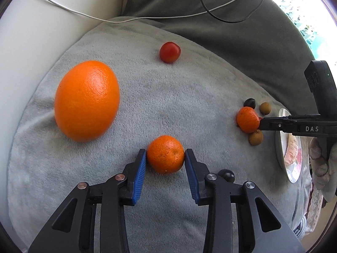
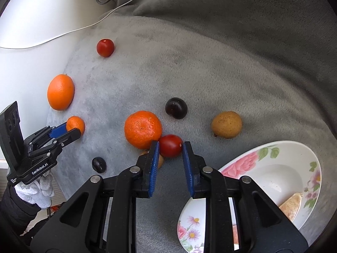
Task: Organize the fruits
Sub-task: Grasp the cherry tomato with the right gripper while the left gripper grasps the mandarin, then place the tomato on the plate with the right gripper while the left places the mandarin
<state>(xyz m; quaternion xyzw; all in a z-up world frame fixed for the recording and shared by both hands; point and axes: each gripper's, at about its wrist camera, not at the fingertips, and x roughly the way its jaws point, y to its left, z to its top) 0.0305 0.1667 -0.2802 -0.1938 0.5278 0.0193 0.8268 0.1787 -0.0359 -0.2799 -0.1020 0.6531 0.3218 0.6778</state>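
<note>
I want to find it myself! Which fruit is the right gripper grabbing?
Find the white flowered plate on the grey fleece blanket. Beside its rim, the right gripper pinches a small smooth red tomato. It touches a bigger, bumpy orange tangerine.

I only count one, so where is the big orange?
In the left wrist view the big orange lies left on the grey blanket, beside the mandarin in the left tool.

"DAS" in white on right gripper (image 1: 259,124) arm; "GenRobot.AI" on left gripper (image 2: 74,129) body, smaller print beside it unreadable.
</note>
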